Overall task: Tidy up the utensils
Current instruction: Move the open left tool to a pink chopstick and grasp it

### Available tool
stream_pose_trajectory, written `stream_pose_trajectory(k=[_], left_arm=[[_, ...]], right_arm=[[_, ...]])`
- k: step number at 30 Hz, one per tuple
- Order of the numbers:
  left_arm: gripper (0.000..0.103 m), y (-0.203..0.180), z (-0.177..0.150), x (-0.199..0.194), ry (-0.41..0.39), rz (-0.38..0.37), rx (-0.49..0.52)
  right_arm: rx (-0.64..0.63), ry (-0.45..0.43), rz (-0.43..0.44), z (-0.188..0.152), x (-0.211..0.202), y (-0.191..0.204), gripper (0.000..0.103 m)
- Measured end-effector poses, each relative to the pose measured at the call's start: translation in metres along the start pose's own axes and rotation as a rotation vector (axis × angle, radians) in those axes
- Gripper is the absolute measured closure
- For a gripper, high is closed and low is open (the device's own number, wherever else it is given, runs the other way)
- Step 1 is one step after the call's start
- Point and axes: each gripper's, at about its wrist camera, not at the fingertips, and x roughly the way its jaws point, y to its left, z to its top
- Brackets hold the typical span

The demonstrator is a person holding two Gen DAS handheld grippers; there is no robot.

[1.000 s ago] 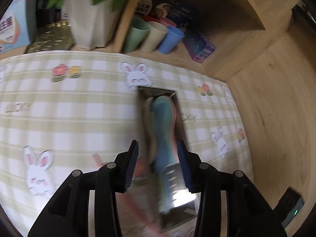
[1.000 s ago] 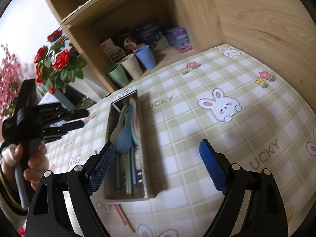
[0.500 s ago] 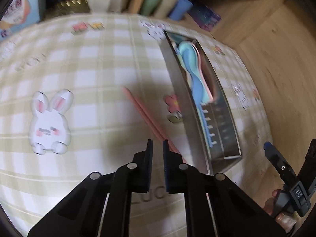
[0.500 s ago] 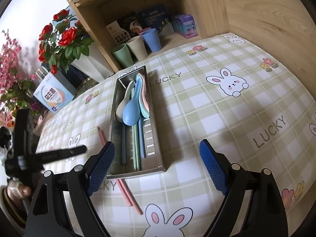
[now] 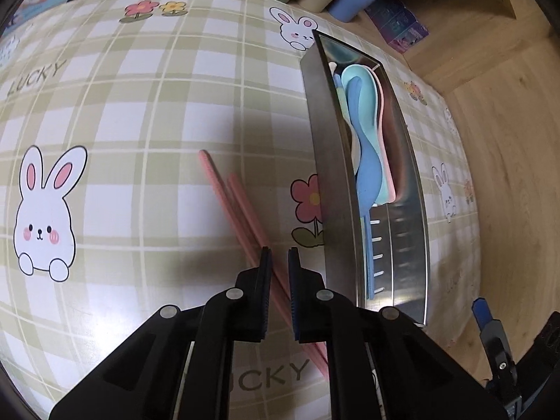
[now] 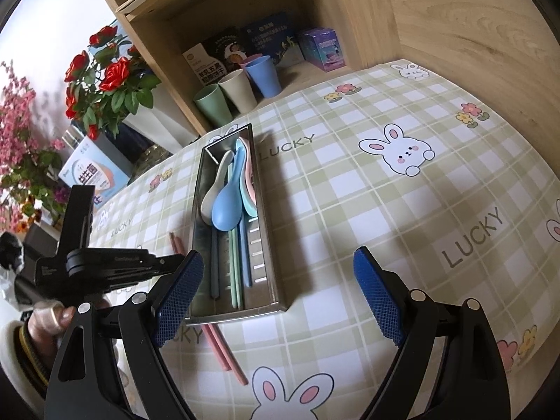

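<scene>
Just left of the long stainless-steel utensil tray (image 5: 336, 175), a pair of pink chopsticks (image 5: 224, 189) lies flat on the green-checked bunny tablecloth (image 5: 140, 122), running aslant toward the tray's near end. The left gripper (image 5: 279, 259) hovers over the chopsticks' near half; its jaws have just been closing and now stand almost together, with only a slit between the pads, and the chopsticks show through that slit, apparently not pinched. Inside the tray lie pastel plastic spoons (image 6: 227, 206) and more chopsticks. The right gripper (image 6: 278, 262) hangs over the tray's near end, jaws wide, holding nothing.
</scene>
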Motion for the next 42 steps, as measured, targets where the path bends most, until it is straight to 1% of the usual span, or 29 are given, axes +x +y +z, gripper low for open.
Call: stream_pose_trajectory(k=[4, 6, 13, 21, 24, 26, 30, 33, 35, 37, 38, 42], left_arm=[[0.093, -0.012, 0.0, -0.001, -0.007, 0.101, 0.043], [0.093, -0.012, 0.0, -0.002, -0.005, 0.127, 0.039], [0.092, -0.002, -0.002, -0.006, 0.001, 0.134, -0.001], [0.092, 0.011, -0.012, -0.017, 0.008, 0.137, -0.044], [0.089, 0.014, -0.014, -0.014, 0.016, 0.141, -0.063], [0.089, 0.014, -0.013, -0.013, 0.002, 0.146, -0.07], [0.087, 0.007, -0.01, -0.01, -0.01, 0.165, -0.053], [0.087, 0.0, -0.012, -0.008, -0.021, 0.199, -0.018], [0.093, -0.006, -0.016, -0.007, -0.038, 0.234, 0.027], [0.098, -0.008, -0.022, -0.008, -0.049, 0.235, 0.067], [0.098, -0.009, -0.024, -0.009, -0.047, 0.238, 0.084], [0.098, 0.003, -0.029, -0.015, -0.028, 0.225, 0.084]], right_arm=[[0.008, -0.004, 0.002, 0.001, -0.001, -0.002, 0.019], [0.012, -0.007, 0.002, 0.002, -0.001, -0.004, 0.019], [0.022, -0.011, 0.004, 0.002, -0.003, -0.007, 0.019], [0.017, -0.02, 0.009, 0.001, -0.006, -0.007, 0.019], [0.006, -0.021, 0.009, 0.0, -0.009, -0.007, 0.019], [0.003, -0.02, 0.009, -0.002, -0.01, -0.007, 0.019], [0.007, -0.019, 0.003, -0.003, -0.013, -0.008, 0.019], [0.014, -0.021, 0.0, -0.004, -0.015, -0.011, 0.019], [0.013, -0.023, -0.002, -0.003, -0.016, -0.011, 0.019], [0.007, -0.025, 0.001, -0.003, -0.017, -0.01, 0.019], [0.003, -0.024, 0.003, -0.004, -0.017, -0.009, 0.019], [-0.012, -0.007, 0.008, -0.009, -0.017, -0.007, 0.019]])
